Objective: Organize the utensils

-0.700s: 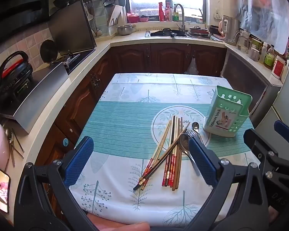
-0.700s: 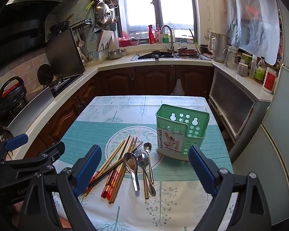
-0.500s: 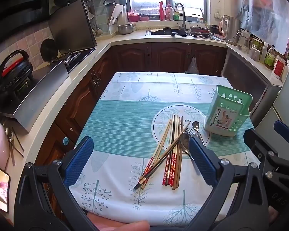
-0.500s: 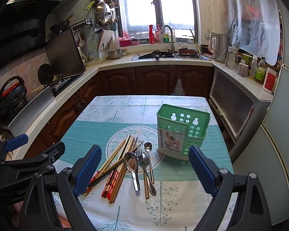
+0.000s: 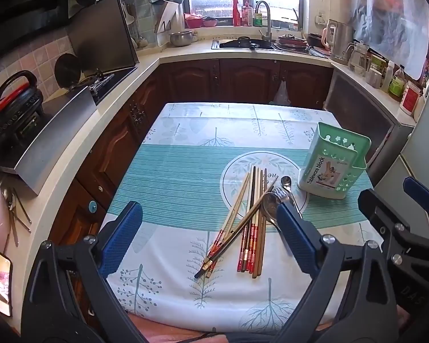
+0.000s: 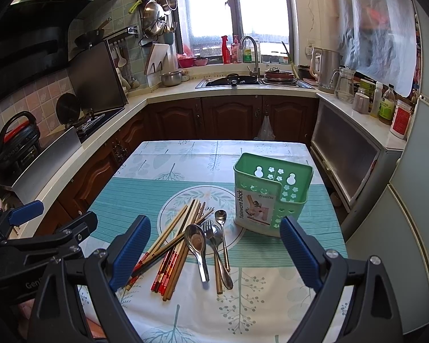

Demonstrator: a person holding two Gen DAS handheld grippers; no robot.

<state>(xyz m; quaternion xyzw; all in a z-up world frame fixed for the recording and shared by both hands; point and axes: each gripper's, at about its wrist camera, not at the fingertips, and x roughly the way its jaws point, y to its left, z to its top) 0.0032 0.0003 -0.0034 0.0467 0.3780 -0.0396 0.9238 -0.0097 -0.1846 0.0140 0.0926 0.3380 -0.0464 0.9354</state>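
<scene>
Chopsticks (image 6: 174, 245) loose on table | left claw (image 5: 208, 234) apart, tilted down | right claw (image 6: 214, 253) apart, tilted down

My tongs have bare surface (image 5: 171, 177) left of the chopsticks (image 6: 174, 240) — on the right the green holder (image 6: 271, 197) stands near the spoons (image 6: 208, 243).

A bright window (image 6: 234, 14) lights a U-shaped kitchen with dark wooden cabinets (image 6: 228, 117) under a pale counter (image 6: 134, 100). Below the window sits a sink (image 6: 234, 81) with a curved tap (image 6: 253, 54). Pans (image 6: 154, 14) hang on the tiled wall (image 6: 37, 88). A leaf-patterned cloth covers the desk (image 6: 163, 165).
</scene>
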